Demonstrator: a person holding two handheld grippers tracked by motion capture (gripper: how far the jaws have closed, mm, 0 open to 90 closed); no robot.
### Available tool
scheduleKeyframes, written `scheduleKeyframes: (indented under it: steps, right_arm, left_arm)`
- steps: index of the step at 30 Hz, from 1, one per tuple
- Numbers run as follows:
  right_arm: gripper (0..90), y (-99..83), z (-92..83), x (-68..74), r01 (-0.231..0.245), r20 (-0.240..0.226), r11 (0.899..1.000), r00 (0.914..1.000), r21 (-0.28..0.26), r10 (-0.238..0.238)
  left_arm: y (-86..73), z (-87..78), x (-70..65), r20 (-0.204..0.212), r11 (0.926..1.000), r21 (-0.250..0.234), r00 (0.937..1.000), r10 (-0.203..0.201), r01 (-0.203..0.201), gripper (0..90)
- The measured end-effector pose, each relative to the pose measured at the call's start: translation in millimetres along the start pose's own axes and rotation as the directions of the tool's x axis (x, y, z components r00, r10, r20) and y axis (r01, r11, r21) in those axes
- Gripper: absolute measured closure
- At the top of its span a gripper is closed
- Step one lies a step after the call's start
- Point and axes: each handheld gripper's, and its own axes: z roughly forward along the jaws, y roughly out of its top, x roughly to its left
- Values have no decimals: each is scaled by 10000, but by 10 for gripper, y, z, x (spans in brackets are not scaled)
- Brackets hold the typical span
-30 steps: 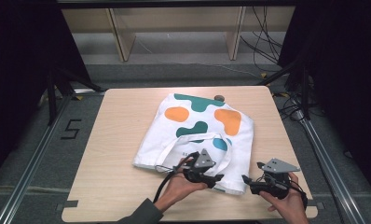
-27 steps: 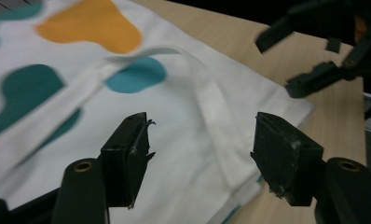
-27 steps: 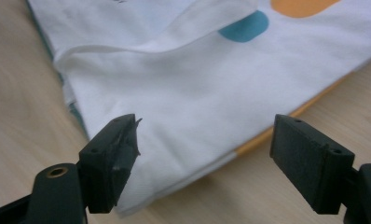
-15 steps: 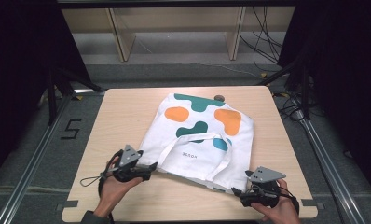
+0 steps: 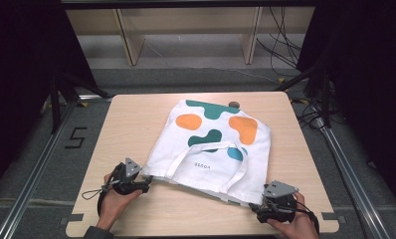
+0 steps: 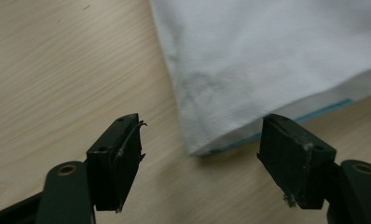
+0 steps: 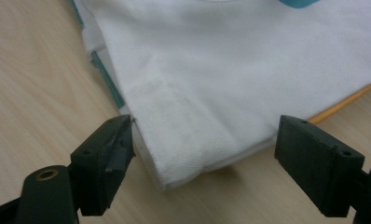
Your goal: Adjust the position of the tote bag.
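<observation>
A white tote bag (image 5: 211,144) with orange and teal blobs and two white handles lies flat on the wooden table (image 5: 136,119). My left gripper (image 5: 148,181) sits at the bag's near left corner. In the left gripper view the gripper (image 6: 202,126) is open, its jaws have just been opening, and the corner of the bag (image 6: 267,56) lies between the pads without touching them. My right gripper (image 5: 255,208) is at the near right corner. In the right gripper view the gripper (image 7: 207,123) stands open around that corner of the bag (image 7: 230,60), pads apart from the cloth.
A small brown object (image 5: 233,103) peeks out at the bag's far edge. Bare tabletop runs left of the bag and along the near edge. Metal rails flank the table, and wooden shelving (image 5: 186,30) stands beyond it.
My left hand has swung left from the bag's handles to its near left corner, then edged toward it. The right gripper has barely shifted.
</observation>
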Motion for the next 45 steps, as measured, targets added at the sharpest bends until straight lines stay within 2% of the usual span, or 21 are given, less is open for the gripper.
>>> scheduleKeyframes:
  steps: [2,6,8,12,14,15,16,17,18,19,20,21,23,25,28,29,31,32,37,41,45]
  right_arm:
    - [207,-12,14,-6,-64,82,10000,9999,11,64]
    - [209,13,-1,7,-133,121,9999,9998,-95,134]
    - [216,18,3,20,-113,208,9999,9997,-115,116]
    - [236,30,38,76,339,468,9994,9983,24,-340]
    - [244,30,61,110,798,669,9966,9945,189,-809]
    - [257,36,78,104,993,744,9949,9922,168,-1003]
    - [257,36,78,104,993,744,9949,9922,168,-1003]
    - [259,37,74,105,841,770,9962,9934,206,-855]
    - [261,39,78,91,924,886,9955,9916,190,-937]
    - [261,37,91,78,1084,1037,9939,9885,184,-1097]
    - [271,39,107,106,1019,1103,9941,9883,364,-1053]
    - [299,51,110,103,1322,1237,9907,9831,319,-1352]
    - [339,64,100,103,1492,1408,9885,9784,243,-1512]
    - [437,82,66,40,1381,1643,9903,9773,-149,-1338]
    - [448,69,62,-17,1274,1873,9919,9744,-25,-1246]
    - [449,64,67,-49,1344,1934,9909,9721,43,-1327]
    - [459,58,55,-126,1305,2051,9914,9703,5,-1278]
    - [459,58,55,-126,1305,2051,9914,9703,5,-1278]
    - [593,34,47,-280,1012,1693,9931,9814,-590,-900]
    - [671,9,66,-351,880,1586,9945,9843,-570,-780]
    - [745,18,51,-367,1239,1585,9907,9808,-563,-1136]
  left_arm:
    - [0,35,-2,38,9992,-96,9992,-396,397,288]
    - [40,73,8,-105,9993,-354,9999,81,-84,316]
    - [81,107,20,85,9970,-680,9992,379,-373,355]
    - [128,213,-32,-99,9984,-556,9999,-81,76,369]
    - [151,296,0,114,9979,-640,9999,-23,31,356]
    - [172,324,42,182,9977,-603,9993,314,-303,344]
    - [177,360,47,288,9981,-610,9995,117,-99,344]
    - [182,369,31,362,9985,-538,9993,-112,131,370]
    - [193,377,24,487,9975,-704,9988,42,-7,436]
    - [202,365,-7,412,9972,-742,9990,144,-113,514]
    - [217,342,-24,185,9966,-645,9985,521,-508,601]
    - [220,312,-35,296,9953,-677,9970,720,-699,629]
    - [210,304,-34,415,9953,-794,9973,598,-564,652]
    - [180,249,-80,483,9941,-664,9949,891,-858,728]
    - [157,175,-140,749,9911,-512,9891,1266,-1230,736]
    - [145,141,-189,819,9923,-478,9896,1178,-1142,736]
    - [117,35,-327,1011,9899,-305,9849,1406,-1382,744]
    - [117,35,-327,1011,9899,-305,9849,1406,-1382,747]
    - [15,-169,-517,1474,9847,-534,9740,1720,-1658,751]
    - [-13,-268,-577,1522,9857,-469,9741,1675,-1621,746]
    - [-6,-253,-584,1021,9860,-347,9809,1658,-1631,656]
